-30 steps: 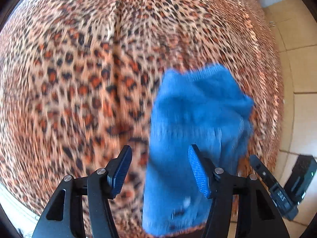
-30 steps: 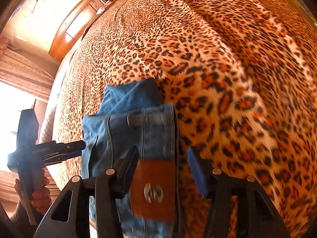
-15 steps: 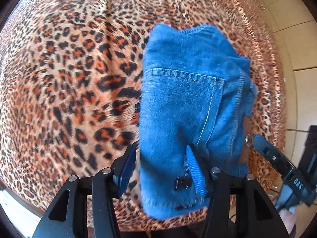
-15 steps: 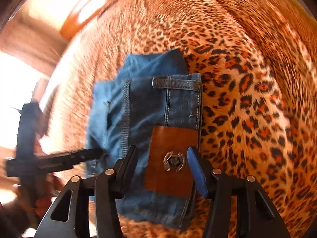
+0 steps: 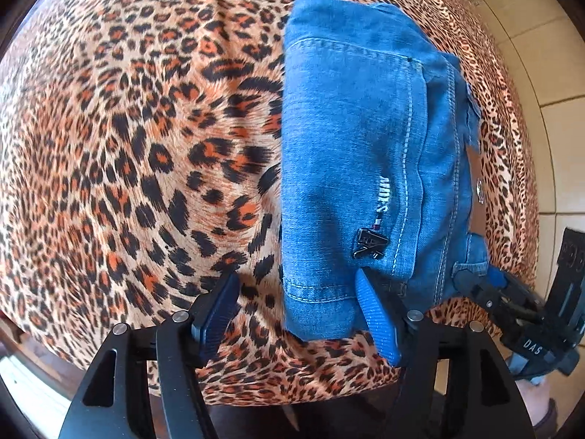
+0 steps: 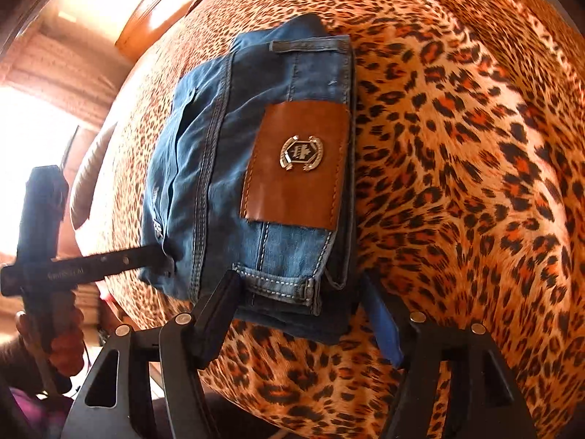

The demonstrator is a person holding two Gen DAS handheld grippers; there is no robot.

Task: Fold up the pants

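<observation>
The blue denim pants (image 5: 358, 153) lie folded into a compact bundle near the edge of the leopard-print bed (image 5: 146, 146). In the right wrist view the pants (image 6: 219, 168) show a brown leather patch (image 6: 298, 166) with a metal badge. My left gripper (image 5: 299, 309) is open, its right finger under the bundle's near end. My right gripper (image 6: 299, 314) is open and straddles the bundle's near end. Each gripper shows in the other's view: the right one (image 5: 512, 307) at the bundle's right corner, the left one (image 6: 109, 259) touching its left side.
A tiled floor (image 5: 555, 117) lies beyond the bed's right edge. A wooden headboard or cabinet (image 6: 164, 7) and a bright window (image 6: 25, 139) are at the far left in the right wrist view. A hand (image 6: 62, 340) holds the left gripper's handle.
Both grippers moved closer to the folded pants and lower toward the bed. The bundle now fills more of each view and lies still.
</observation>
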